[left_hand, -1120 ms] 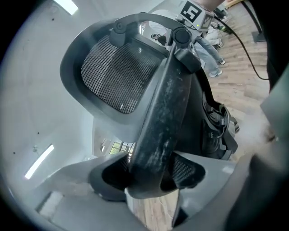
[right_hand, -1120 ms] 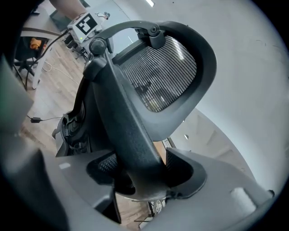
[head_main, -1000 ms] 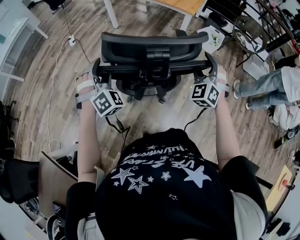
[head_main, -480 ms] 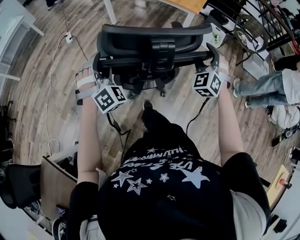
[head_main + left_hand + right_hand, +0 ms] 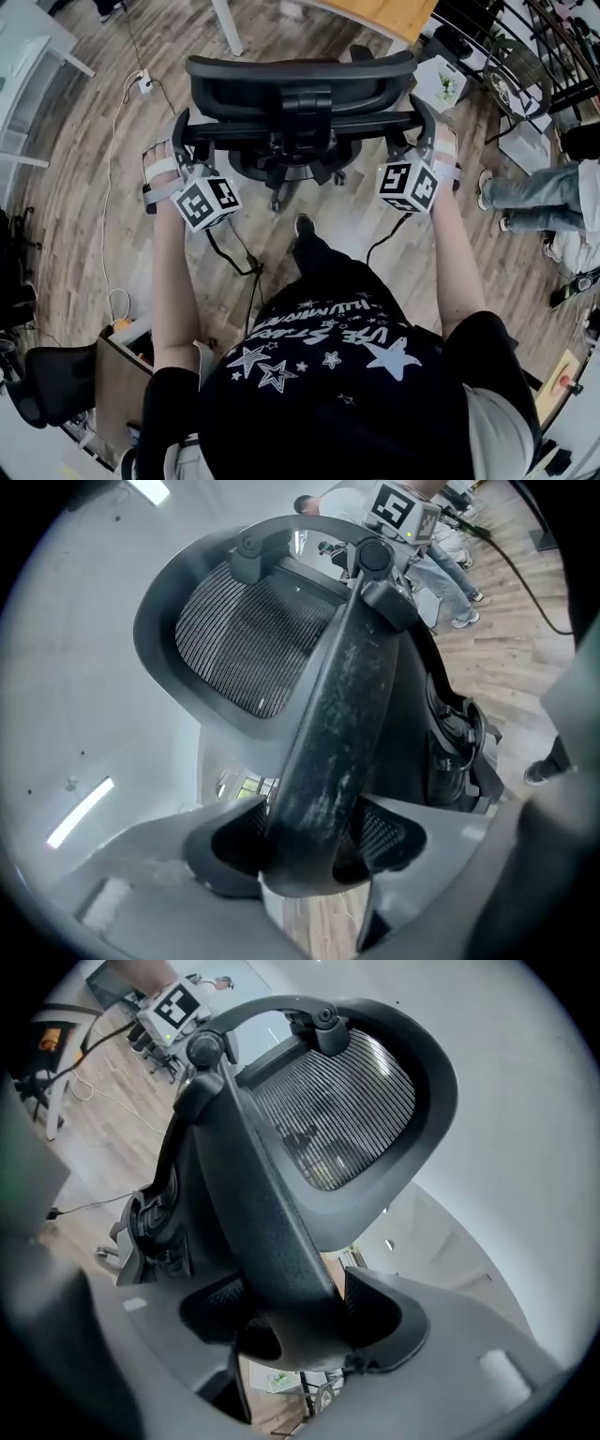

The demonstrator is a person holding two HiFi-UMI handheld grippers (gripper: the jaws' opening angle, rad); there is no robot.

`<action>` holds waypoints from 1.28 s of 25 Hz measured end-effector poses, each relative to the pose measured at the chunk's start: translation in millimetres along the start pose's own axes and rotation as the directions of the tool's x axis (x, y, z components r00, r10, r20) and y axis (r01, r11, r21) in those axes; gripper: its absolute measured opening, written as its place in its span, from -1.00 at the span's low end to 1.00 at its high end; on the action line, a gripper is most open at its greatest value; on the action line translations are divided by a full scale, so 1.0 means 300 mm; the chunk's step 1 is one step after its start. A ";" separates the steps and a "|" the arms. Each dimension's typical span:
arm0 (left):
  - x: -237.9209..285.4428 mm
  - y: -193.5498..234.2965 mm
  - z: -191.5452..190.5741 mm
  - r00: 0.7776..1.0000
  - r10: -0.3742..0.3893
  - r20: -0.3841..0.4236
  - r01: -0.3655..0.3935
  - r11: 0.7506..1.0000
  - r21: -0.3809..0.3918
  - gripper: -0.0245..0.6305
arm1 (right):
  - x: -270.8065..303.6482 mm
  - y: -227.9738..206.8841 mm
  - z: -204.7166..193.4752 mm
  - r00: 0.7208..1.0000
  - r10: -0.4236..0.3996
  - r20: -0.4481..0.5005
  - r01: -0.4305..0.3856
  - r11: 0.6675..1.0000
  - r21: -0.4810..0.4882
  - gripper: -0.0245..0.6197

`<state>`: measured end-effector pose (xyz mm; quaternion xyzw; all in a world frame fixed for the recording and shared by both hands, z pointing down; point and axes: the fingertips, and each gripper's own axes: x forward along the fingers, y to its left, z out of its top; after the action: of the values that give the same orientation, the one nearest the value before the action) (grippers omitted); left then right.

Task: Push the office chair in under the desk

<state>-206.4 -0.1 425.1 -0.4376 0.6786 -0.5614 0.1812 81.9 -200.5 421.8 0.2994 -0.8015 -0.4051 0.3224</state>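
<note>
Black office chair (image 5: 300, 89) just near of the far worktop (image 5: 398, 11), seat not yet under. Left gripper (image 5: 314, 841), right gripper (image 5: 300, 1321): fingers clamped on backrest frame (image 5: 300, 127), left and right ends. Risk: swivel into worktop leg (image 5: 228, 26) through uneven push.

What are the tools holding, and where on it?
Both are clamped on the office chair, at its back frame: the left tool on the frame's left side bar, the right tool on the right side bar.
</note>
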 end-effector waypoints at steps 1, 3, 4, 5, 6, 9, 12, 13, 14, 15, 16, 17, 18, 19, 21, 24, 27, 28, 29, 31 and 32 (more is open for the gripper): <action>0.026 0.003 -0.011 1.000 -0.003 0.000 0.003 1.000 -0.004 -0.08 | 0.020 0.004 0.008 1.000 0.002 -0.008 -0.002 1.000 0.000 -0.03; 0.092 0.020 -0.043 1.000 -0.011 0.000 0.010 1.000 -0.013 -0.08 | 0.075 0.009 0.038 1.000 0.003 -0.021 -0.003 1.000 -0.003 -0.04; 0.133 0.037 -0.061 1.000 -0.015 -0.001 0.015 1.000 -0.015 -0.07 | 0.108 0.007 0.061 1.000 0.002 -0.025 -0.002 1.000 -0.003 -0.04; 0.174 0.058 -0.077 1.000 -0.021 -0.001 0.021 1.000 -0.016 -0.07 | 0.143 0.004 0.084 1.000 0.001 -0.030 -0.001 1.000 -0.003 -0.04; 0.214 0.079 -0.091 1.000 -0.026 -0.001 0.026 1.000 -0.016 -0.07 | 0.176 -0.001 0.106 0.999 0.000 -0.032 0.000 1.000 -0.004 -0.04; 0.303 0.118 -0.117 0.999 -0.034 -0.007 0.033 0.999 -0.028 -0.07 | 0.244 -0.007 0.144 1.000 0.001 -0.027 -0.001 1.000 -0.026 -0.06; 0.362 0.121 -0.145 1.000 -0.029 -0.012 0.028 0.999 -0.026 -0.07 | 0.283 0.006 0.163 1.000 0.002 -0.008 -0.002 0.999 -0.044 -0.10; 0.378 0.121 -0.153 0.999 -0.029 -0.017 0.029 0.999 -0.028 -0.07 | 0.295 0.011 0.168 1.000 0.002 -0.004 -0.002 0.999 -0.044 -0.11; 0.394 0.121 -0.159 0.999 -0.031 -0.023 0.030 0.999 -0.031 -0.07 | 0.308 0.014 0.171 1.000 0.002 -0.004 -0.002 0.999 -0.042 -0.11; 0.411 0.122 -0.163 0.999 -0.032 -0.028 0.031 0.999 -0.035 -0.07 | 0.321 0.015 0.172 1.000 0.001 -0.004 -0.001 0.999 -0.041 -0.12; 0.428 0.122 -0.164 0.999 -0.033 -0.032 0.031 0.999 -0.037 -0.07 | 0.334 0.015 0.171 1.000 -0.002 -0.006 0.001 0.999 -0.041 -0.12; 0.447 0.124 -0.165 0.999 -0.032 -0.035 0.031 0.999 -0.039 -0.07 | 0.351 0.014 0.171 1.000 -0.004 -0.006 0.004 0.999 -0.041 -0.12; 0.469 0.128 -0.165 0.999 -0.032 -0.036 0.030 0.999 -0.039 -0.07 | 0.372 0.009 0.173 1.000 -0.007 -0.006 0.007 0.999 -0.042 -0.13; 0.495 0.136 -0.166 0.999 -0.032 -0.037 0.031 0.999 -0.039 -0.07 | 0.398 0.002 0.177 1.000 -0.009 -0.005 0.009 0.999 -0.043 -0.13; 0.549 0.153 -0.168 0.999 -0.034 -0.038 0.032 0.999 -0.038 -0.07 | 0.451 -0.013 0.188 1.000 -0.010 -0.001 0.010 0.999 -0.049 -0.13; 0.624 0.178 -0.173 0.999 -0.032 -0.032 0.031 0.999 -0.036 -0.07 | 0.524 -0.033 0.204 1.000 -0.015 -0.003 0.015 0.998 -0.054 -0.13; 0.688 0.203 -0.187 0.998 -0.042 -0.036 0.041 0.999 -0.032 -0.07 | 0.588 -0.042 0.226 1.000 -0.009 -0.022 0.008 0.999 -0.042 -0.13; 0.708 0.211 -0.192 0.999 -0.043 -0.033 0.042 0.999 -0.030 -0.07 | 0.606 -0.044 0.233 1.000 -0.009 -0.026 0.008 0.999 -0.041 -0.13; 0.729 0.218 -0.196 0.999 -0.043 -0.028 0.043 0.999 -0.027 -0.07 | 0.623 -0.047 0.241 1.000 -0.011 -0.029 0.010 0.999 -0.042 -0.13; 0.773 0.234 -0.203 0.999 -0.042 -0.010 0.042 0.999 -0.021 -0.07 | 0.653 -0.050 0.255 0.999 -0.019 -0.037 0.017 0.999 -0.047 -0.13; 0.798 0.244 -0.208 0.999 -0.042 0.002 0.042 0.999 -0.017 -0.07 | 0.669 -0.052 0.265 0.999 -0.022 -0.044 0.020 0.999 -0.048 -0.13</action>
<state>-413.1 -154.3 435.4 -0.4535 0.6738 -0.5592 0.1662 -98.1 -320.5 426.9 0.3092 -0.7810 -0.4207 0.3428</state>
